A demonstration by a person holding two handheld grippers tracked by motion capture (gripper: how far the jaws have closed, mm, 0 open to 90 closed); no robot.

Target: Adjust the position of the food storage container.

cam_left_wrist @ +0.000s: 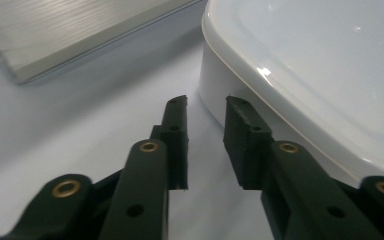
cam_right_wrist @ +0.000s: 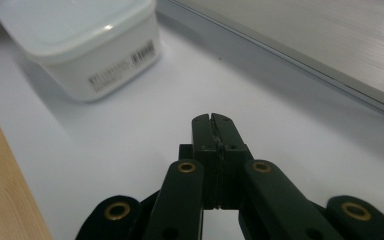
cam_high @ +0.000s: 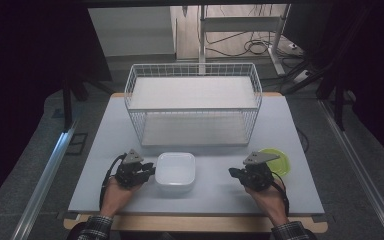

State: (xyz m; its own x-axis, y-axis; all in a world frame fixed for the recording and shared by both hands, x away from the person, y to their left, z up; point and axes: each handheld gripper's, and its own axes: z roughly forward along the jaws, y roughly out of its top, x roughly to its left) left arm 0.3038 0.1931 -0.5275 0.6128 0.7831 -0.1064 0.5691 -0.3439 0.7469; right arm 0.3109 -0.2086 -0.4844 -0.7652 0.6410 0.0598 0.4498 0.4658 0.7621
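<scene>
A white square lidded container (cam_high: pixel 175 171) sits on the pale table near the front middle. My left gripper (cam_high: pixel 149 171) lies just left of it, held by a hand. In the left gripper view its jaws stand open with a narrow gap, nothing between them, the tips (cam_left_wrist: pixel 206 107) right beside the container's wall (cam_left_wrist: pixel 230 80). My right gripper (cam_high: pixel 233 173) rests to the container's right, a gap apart, pointing toward it. In the right gripper view its jaws are pressed together, empty (cam_right_wrist: pixel 214 120), and the container (cam_right_wrist: pixel 80 45) stands farther off at upper left.
A white wire basket (cam_high: pixel 193 104) with a flat shelf stands at the back middle of the table (cam_high: pixel 105 150). A lime-green plate (cam_high: pixel 278 161) lies partly under the right hand's gripper. The table's wooden front edge (cam_right_wrist: pixel 5 170) runs close by.
</scene>
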